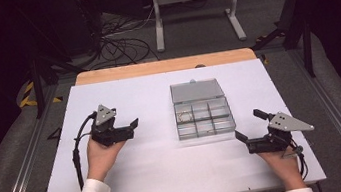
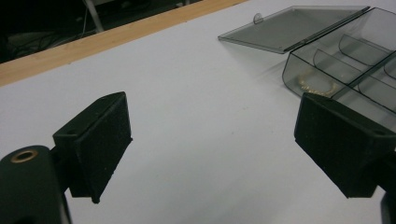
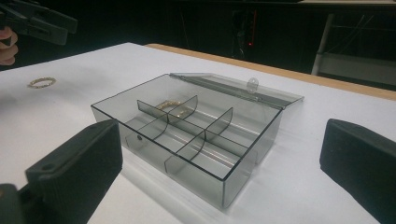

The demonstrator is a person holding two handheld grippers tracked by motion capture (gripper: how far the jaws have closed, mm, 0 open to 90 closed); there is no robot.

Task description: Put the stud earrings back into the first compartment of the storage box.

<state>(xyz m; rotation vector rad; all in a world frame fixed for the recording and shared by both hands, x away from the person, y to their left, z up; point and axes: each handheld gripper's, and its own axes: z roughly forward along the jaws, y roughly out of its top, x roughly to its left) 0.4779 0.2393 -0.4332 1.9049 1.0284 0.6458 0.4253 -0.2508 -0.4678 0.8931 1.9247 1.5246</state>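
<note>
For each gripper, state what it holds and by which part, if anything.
Nothing is held: the left gripper and right gripper both have open, empty jaws.

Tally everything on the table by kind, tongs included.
Compartment box: 1
Gold jewellery pieces: 2, boxed piece and loose piece
Tongs: 2, left tongs and right tongs
Total: 5

White-topped table [image 1: 145, 180] with open clear compartment box [image 1: 203, 116]; small gold ring [image 3: 41, 82] alongside
</note>
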